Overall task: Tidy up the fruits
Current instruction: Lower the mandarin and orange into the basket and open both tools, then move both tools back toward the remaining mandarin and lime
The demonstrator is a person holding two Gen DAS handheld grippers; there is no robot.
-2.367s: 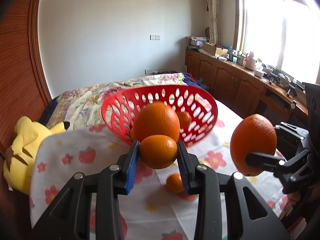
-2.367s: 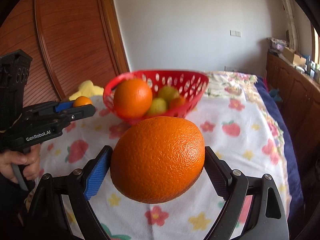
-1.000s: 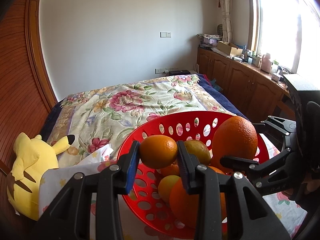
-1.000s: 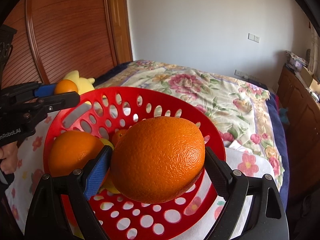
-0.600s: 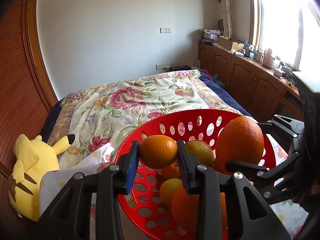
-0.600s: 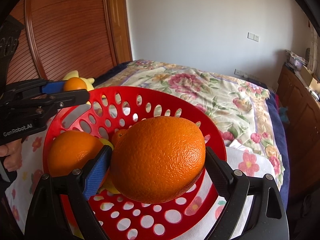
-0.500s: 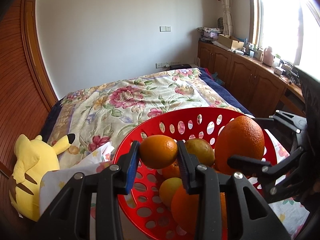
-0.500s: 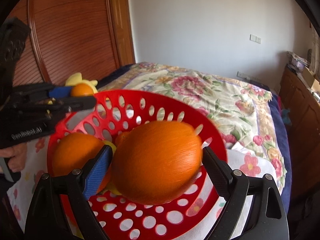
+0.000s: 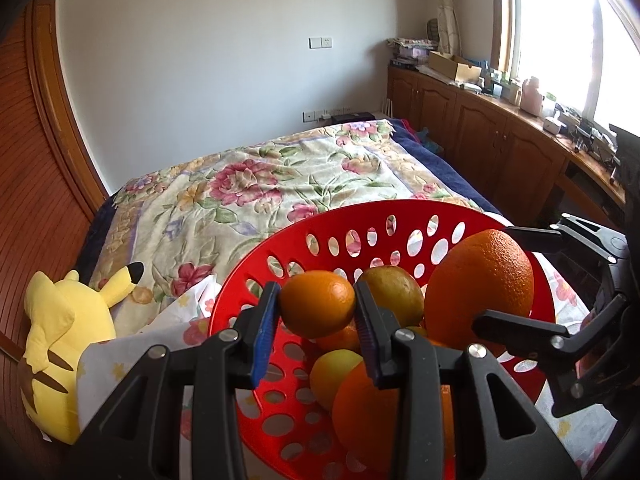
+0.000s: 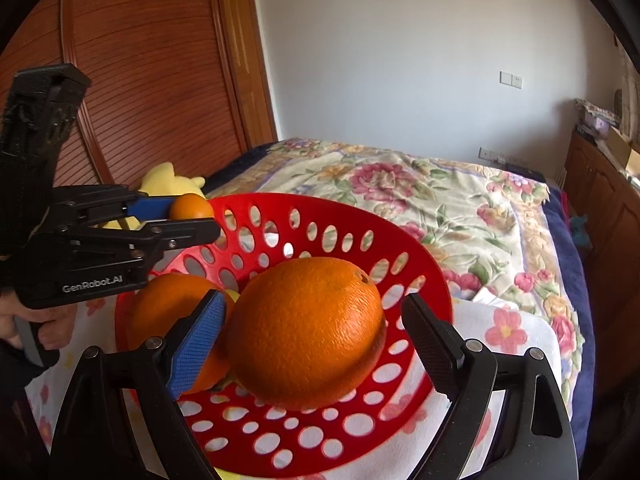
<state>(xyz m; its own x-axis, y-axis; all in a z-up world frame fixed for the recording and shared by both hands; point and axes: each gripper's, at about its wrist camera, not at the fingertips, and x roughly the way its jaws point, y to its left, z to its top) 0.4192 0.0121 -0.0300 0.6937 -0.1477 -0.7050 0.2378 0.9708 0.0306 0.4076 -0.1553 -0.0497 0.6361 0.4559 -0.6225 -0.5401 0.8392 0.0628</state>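
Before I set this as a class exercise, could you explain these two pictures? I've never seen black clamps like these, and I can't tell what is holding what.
There is no robot here. A person holds a hand-operated clamp in each hand, and each has a camera looking along its two jaws. One picture comes from the left gripper, the other from the right gripper, and each also shows the other from the side. A red basket of fruit stands on a flowered cloth, with a yellow plush toy nearby. The left jaws are shut on a small orange above the basket. The right jaws stand open around a large orange. A gap shows, so it seems released.
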